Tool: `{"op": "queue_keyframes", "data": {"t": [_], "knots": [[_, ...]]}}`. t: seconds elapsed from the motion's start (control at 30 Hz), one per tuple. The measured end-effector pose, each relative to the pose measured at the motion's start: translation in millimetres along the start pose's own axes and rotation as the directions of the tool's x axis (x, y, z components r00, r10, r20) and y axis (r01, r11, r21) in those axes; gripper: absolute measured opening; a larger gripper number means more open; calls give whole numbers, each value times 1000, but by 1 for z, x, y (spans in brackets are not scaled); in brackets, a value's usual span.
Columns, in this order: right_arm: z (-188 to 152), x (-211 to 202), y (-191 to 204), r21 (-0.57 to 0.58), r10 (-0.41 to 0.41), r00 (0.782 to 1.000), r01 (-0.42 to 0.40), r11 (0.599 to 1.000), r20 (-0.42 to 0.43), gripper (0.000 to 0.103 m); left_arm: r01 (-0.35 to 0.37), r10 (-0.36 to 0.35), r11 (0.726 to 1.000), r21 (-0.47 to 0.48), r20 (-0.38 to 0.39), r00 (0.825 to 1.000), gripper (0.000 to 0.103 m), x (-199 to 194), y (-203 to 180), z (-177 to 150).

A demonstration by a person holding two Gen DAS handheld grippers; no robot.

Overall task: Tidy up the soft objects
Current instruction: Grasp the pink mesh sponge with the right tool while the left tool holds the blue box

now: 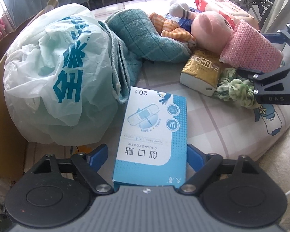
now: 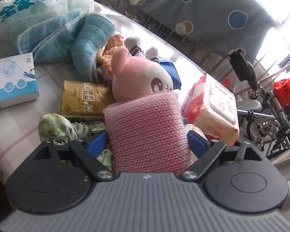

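Observation:
My left gripper [image 1: 147,152] is shut on a blue-and-white bandage box [image 1: 152,135], also seen at the left of the right wrist view [image 2: 11,81]. My right gripper [image 2: 147,139] is shut on a pink mesh sponge [image 2: 147,127] and holds it above the pile; it shows at the right edge of the left wrist view [image 1: 249,44]. Behind the sponge lie a pink plush toy [image 2: 141,77], a teal towel [image 1: 137,38], orange striped socks [image 1: 170,29] and a green scrunchie [image 1: 234,89].
A white plastic bag with blue lettering [image 1: 54,77] fills the left. A gold tissue pack [image 1: 201,71] and a red-and-white wipes pack [image 2: 216,106] lie on the checked tablecloth [image 1: 212,125]. The table edge curves at the right; a bicycle [image 2: 270,119] stands beyond.

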State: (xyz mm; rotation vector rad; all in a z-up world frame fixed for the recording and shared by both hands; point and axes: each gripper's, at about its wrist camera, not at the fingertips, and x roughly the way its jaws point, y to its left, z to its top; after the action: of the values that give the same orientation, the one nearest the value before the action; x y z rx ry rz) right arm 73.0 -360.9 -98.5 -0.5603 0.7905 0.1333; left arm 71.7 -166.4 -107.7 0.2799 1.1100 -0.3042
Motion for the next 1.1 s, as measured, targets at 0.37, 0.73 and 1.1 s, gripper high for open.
{"op": "queue_keyframes", "data": {"t": [0.37,0.73,1.1], "knots": [[4,-32,-21,110,-15,998,8,994,59,82,46,-46,999,-17,16,999,76,-2,2,0],[-7,-71,-78,445,155,969,-228,866,193,82,82,-78,996,-41,89,993,75,-25,-1,-6],[-21,-60,-84,609,357,899,-436,662,254,82,100,-91,992,-72,125,988,75,-36,5,-9]]}}
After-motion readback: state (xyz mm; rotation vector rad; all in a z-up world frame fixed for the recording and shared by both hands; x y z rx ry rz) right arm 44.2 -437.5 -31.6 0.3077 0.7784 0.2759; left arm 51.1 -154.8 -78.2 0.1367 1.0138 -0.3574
